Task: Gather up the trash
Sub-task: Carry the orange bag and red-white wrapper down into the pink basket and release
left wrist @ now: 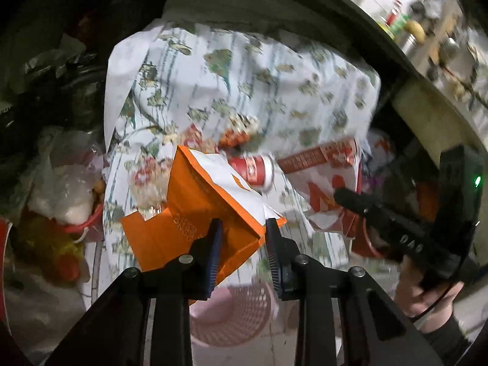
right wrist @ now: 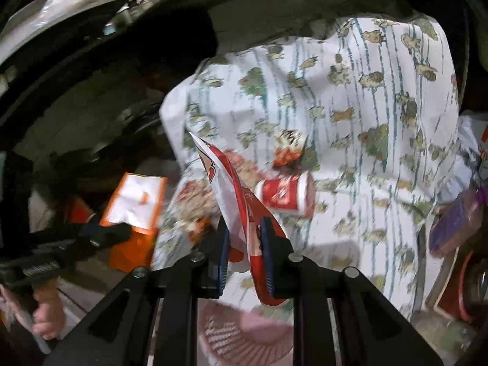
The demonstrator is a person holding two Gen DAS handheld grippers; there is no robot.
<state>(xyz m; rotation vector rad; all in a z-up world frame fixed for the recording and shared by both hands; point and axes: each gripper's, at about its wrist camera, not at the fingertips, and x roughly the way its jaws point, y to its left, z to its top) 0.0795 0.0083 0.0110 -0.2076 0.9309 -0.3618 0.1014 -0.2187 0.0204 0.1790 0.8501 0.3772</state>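
— Grippers first: what do they hold?
— Left gripper (left wrist: 244,228) clamps an orange paper bag (left wrist: 195,213); right gripper (right wrist: 244,228) pinches a red-and-white wrapper (right wrist: 241,213).
— Below?
— A pink basket (right wrist: 244,341).
— Farther off?
— A red cup (right wrist: 286,193) lying on the patterned tablecloth (right wrist: 366,106).

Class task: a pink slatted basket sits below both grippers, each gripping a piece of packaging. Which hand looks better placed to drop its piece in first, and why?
Probably the right. Its red and white wrapper hangs above the pink basket; the left's orange bag sits more to the basket's side.
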